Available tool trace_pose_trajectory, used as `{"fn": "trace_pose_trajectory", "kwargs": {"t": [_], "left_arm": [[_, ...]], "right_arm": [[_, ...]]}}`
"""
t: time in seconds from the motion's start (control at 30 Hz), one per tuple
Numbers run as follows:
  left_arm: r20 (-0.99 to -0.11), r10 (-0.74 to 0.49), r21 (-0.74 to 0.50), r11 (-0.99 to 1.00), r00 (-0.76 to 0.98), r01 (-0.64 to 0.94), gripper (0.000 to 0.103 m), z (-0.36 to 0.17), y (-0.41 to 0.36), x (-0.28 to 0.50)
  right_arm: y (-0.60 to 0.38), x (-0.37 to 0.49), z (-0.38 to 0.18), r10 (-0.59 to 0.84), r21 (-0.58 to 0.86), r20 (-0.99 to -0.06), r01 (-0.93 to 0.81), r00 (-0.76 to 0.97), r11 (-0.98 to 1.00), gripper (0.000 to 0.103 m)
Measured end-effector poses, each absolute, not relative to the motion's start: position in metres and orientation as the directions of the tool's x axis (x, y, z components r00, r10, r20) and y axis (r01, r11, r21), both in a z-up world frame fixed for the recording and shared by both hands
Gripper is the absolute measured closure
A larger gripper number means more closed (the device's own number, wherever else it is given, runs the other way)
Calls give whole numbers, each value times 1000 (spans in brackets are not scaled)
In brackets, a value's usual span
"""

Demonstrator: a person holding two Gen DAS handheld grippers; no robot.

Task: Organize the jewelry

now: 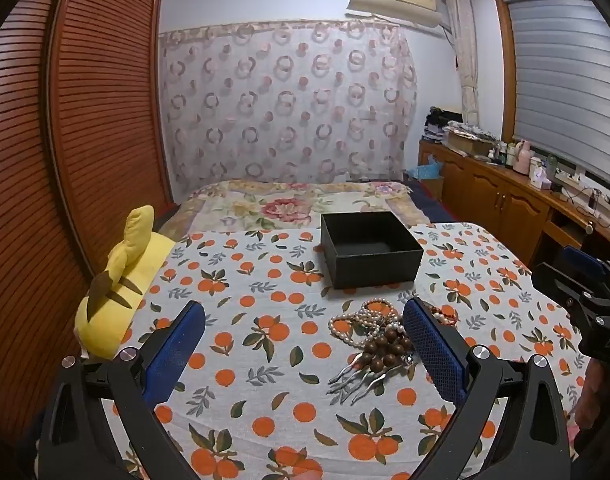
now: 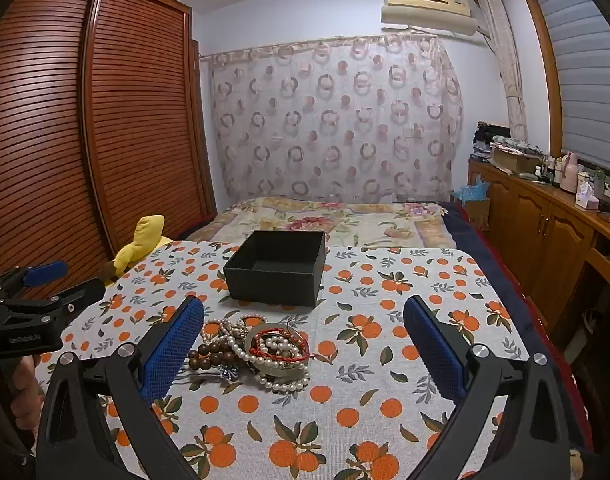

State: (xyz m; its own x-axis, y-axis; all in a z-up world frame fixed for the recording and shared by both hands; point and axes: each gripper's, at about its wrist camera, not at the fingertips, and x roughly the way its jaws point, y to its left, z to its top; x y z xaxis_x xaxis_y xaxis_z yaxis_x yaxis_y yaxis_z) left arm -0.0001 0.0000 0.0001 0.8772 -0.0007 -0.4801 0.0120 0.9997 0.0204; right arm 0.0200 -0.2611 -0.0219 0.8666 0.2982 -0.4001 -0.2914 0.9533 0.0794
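On the orange-print cloth [image 2: 385, 360], both grippers [image 1: 305, 344] [image 2: 305, 344] gape wide and empty, jewelry pile [image 2: 261, 350] beside their fingers, box [image 2: 277, 268] beyond, ready for loading.

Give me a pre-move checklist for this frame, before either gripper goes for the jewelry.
1. Black box open and upright: ok; no lid on it.
2. Box free to receive: ok; the visible inside holds nothing.
3. Left gripper open and holding nothing: ok.
4. Right gripper open and holding nothing: ok.
5. Jewelry pile ready for a single-piece pick: not ok; pearl strands, brown beads and a red bracelet are tangled together.
6. Hair comb separate from the pile: cannot tell; its top runs under the beads.
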Motion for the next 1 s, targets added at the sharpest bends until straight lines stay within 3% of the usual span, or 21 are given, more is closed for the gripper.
{"fn": "trace_pose_trajectory", "kwargs": {"t": [1.0], "left_arm": [[-476, -1, 20, 1000, 880, 12, 7, 0, 0, 0]], "right_arm": [[-261, 21, -21, 299, 81, -405, -292, 864, 953, 2]]}}
